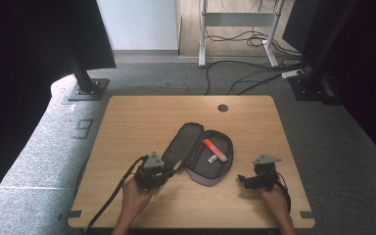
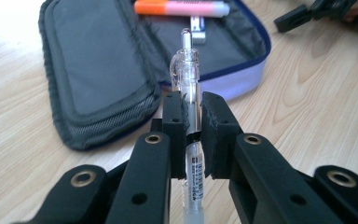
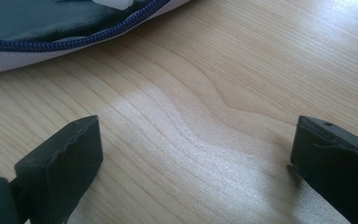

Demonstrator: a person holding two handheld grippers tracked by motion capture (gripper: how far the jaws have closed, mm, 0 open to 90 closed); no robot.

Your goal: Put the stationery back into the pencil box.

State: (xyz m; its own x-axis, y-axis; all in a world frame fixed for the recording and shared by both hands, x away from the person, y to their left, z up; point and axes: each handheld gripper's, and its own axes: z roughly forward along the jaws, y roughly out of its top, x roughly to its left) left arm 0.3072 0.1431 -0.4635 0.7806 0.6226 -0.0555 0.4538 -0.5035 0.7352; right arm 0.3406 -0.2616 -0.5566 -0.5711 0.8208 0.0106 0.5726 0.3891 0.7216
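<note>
The left gripper (image 2: 192, 126) has its two black jaws clamped on a clear plastic pen (image 2: 189, 88). The pen's round barrel runs between the matte, slightly rough pads, with its clip end and push button sticking out past the tips and a barcode label showing lower down, nearer the gripper body. In the high view this gripper (image 1: 169, 171) sits just at the near left edge of the pencil case (image 1: 196, 147), pen tip toward it.

Just beyond the held pen lies the pencil case (image 2: 102, 70), unzipped and spread flat: soft grey fabric, an oval outline, a mesh strip along the flap's edge, a blue zipper border and a pale lilac outer wall. Inside its far half rests an orange-and-pink highlighter (image 2: 182, 8) with a smooth glossy body, and close beside it a small white item (image 2: 197, 25) too cut off to name.

The right gripper (image 3: 193, 158) holds its jaws wide apart with nothing between them, low over the light wood-grain table (image 3: 205, 93), with the case's zipper edge ahead of it. In the high view it (image 1: 245, 182) lies to the right of the case, apart from it.
</note>
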